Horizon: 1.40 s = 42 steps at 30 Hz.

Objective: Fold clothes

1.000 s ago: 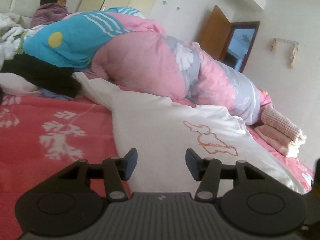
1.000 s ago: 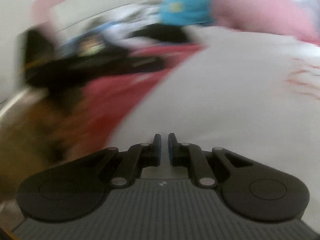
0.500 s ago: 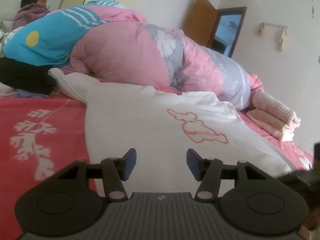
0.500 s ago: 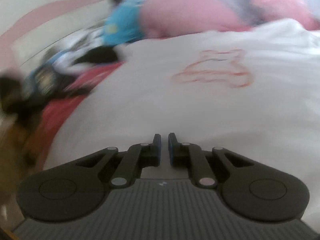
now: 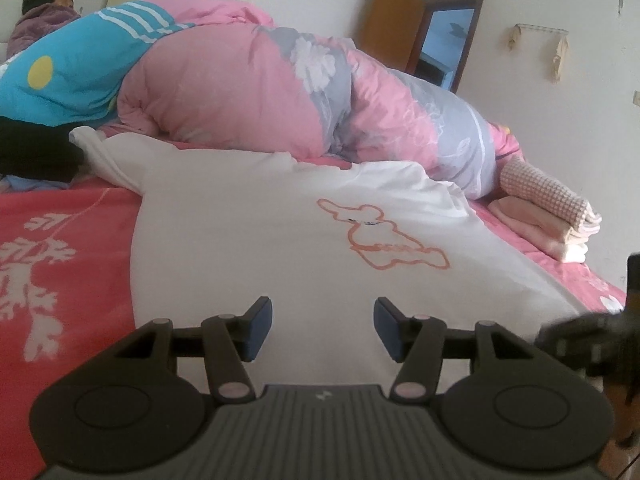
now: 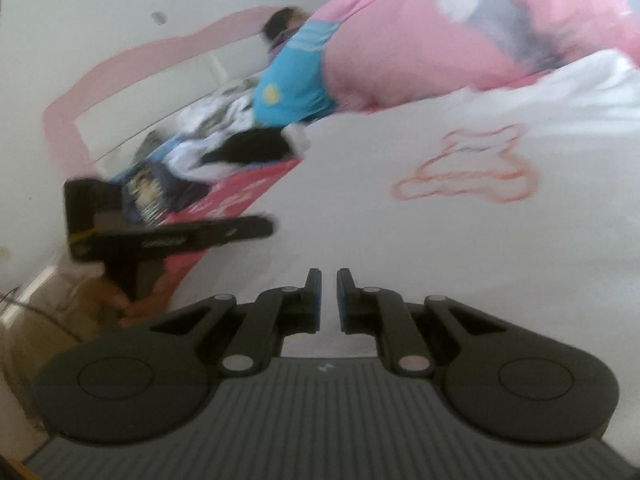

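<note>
A white garment (image 5: 248, 240) with an orange rabbit outline (image 5: 380, 240) lies spread on the red bedspread (image 5: 60, 248). My left gripper (image 5: 323, 328) hovers over the garment's near edge, open, with nothing between its fingers. My right gripper (image 6: 329, 288) is over the same white garment (image 6: 400, 232), its jaws shut with only a thin slit and nothing held. The view is tilted and blurred. In the right wrist view the left gripper (image 6: 168, 236) shows at the left, held by a hand (image 6: 120, 300). The right gripper (image 5: 580, 340) shows blurred at the left wrist view's right edge.
A bulky pink and grey duvet (image 5: 280, 92) and a blue blanket (image 5: 80, 72) lie behind the garment. A black garment (image 5: 32, 148) sits at the far left. Folded pink towels (image 5: 552, 216) lie at the right. A person (image 5: 44, 8) sits by the headboard. A brown door (image 5: 396, 20) stands open.
The left view has slid so that the garment sits more centrally, and the right gripper has come into its right edge. The right view has swung across the garment and rolled. Both jaws look unchanged.
</note>
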### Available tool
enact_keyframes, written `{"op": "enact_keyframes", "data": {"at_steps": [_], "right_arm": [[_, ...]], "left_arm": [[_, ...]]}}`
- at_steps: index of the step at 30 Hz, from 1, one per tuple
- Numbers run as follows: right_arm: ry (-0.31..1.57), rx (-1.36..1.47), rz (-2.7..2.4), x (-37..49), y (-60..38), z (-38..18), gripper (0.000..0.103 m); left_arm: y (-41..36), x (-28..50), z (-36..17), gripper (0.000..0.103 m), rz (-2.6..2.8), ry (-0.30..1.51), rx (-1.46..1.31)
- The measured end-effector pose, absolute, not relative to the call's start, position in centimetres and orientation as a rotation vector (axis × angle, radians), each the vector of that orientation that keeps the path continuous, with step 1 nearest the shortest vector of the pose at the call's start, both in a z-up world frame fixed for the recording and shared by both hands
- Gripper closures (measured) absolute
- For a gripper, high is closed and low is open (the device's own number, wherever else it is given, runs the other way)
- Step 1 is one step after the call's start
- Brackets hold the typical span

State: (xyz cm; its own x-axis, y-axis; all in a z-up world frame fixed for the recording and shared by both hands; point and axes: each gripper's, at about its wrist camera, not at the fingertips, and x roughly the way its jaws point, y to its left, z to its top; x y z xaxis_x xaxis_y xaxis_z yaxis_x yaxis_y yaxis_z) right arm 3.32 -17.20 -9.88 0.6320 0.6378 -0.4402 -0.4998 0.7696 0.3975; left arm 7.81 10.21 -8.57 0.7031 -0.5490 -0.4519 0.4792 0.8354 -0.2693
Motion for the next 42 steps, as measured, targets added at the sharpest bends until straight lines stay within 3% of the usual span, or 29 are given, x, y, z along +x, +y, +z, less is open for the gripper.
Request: {"op": "enact_keyframes", "data": {"at_steps": [5, 13, 22, 27, 33, 42], "right_arm": [[0.683, 0.169, 0.823, 1.1, -15.3, -10.6, 0.095], [0.606, 0.213, 0.806, 3.2, -14.2, -9.2, 0.094], [0.717, 0.171, 1.047, 0.5, -10.9, -10.9, 0.095], [0.640, 0.248, 0.899, 2.1, -11.7, -10.4, 0.095], [0.685, 0.188, 0.996, 0.0, -10.1, -11.6, 0.094], [0.531, 0.349, 0.455, 0.2, -22.9, -8.9, 0.094]], "left_arm": [[10.8, 8.0, -8.5, 0.045, -0.570, 0.550, -0.152], [11.5, 8.3, -8.5, 0.045, -0.545, 0.556, -0.167], [12.3, 8.3, -8.2, 0.045, -0.552, 0.550, -0.193], [11.8, 7.8, -8.0, 0.045, -0.570, 0.533, -0.176], [11.2, 7.7, -8.0, 0.045, -0.594, 0.538, -0.166], [9.8, 7.8, -8.3, 0.045, -0.613, 0.557, -0.134]]}}
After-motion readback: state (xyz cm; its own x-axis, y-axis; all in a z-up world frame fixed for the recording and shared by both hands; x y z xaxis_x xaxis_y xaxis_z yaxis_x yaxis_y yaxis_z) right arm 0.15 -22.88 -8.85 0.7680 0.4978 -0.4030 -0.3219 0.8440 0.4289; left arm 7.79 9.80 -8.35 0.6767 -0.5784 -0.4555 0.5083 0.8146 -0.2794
